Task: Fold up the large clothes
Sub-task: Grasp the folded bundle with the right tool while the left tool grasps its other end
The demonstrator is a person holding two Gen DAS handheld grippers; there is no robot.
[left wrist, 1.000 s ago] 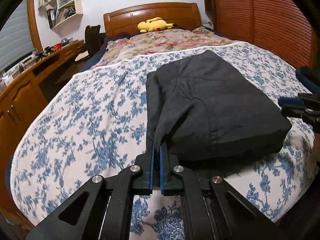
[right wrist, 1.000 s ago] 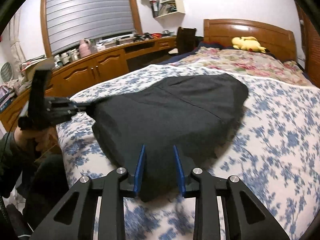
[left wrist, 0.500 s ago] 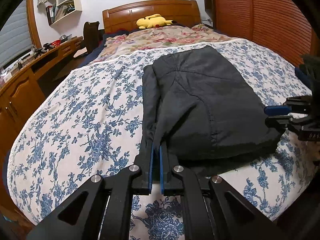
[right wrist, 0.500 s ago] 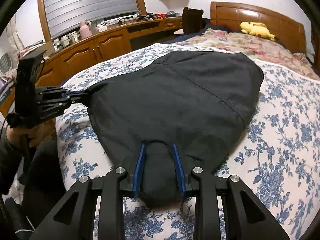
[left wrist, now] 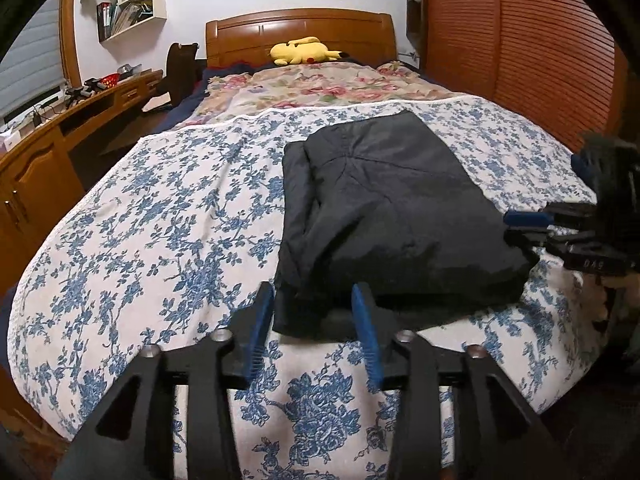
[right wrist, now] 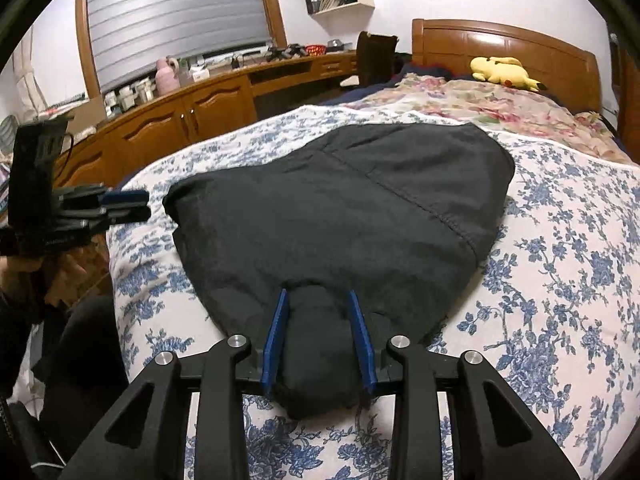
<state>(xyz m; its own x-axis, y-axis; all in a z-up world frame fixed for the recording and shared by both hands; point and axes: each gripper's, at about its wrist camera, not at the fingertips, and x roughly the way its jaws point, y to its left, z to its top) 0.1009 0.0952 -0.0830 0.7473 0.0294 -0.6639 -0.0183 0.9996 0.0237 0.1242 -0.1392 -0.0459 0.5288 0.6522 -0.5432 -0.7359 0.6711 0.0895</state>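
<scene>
A dark grey folded garment (left wrist: 392, 216) lies flat on the blue-flowered bed cover (left wrist: 160, 240); it also shows in the right wrist view (right wrist: 340, 216). My left gripper (left wrist: 314, 320) is open, its fingers standing either side of the garment's near left corner without gripping it. My right gripper (right wrist: 320, 332) is open, with the garment's near right corner lying between its fingers. Each gripper shows from the side in the other's view: the right (left wrist: 532, 228), the left (right wrist: 124, 204).
A wooden headboard (left wrist: 300, 36) with a yellow plush toy (left wrist: 304, 50) and a floral quilt (left wrist: 320, 92) lie at the far end. A wooden desk and cabinets (right wrist: 192, 108) run along the left side. A slatted wooden wardrobe (left wrist: 520, 52) stands on the right.
My left gripper has opened and let go of the garment corner. The garment has been lowered flat onto the bed. My right gripper stays open around its corner.
</scene>
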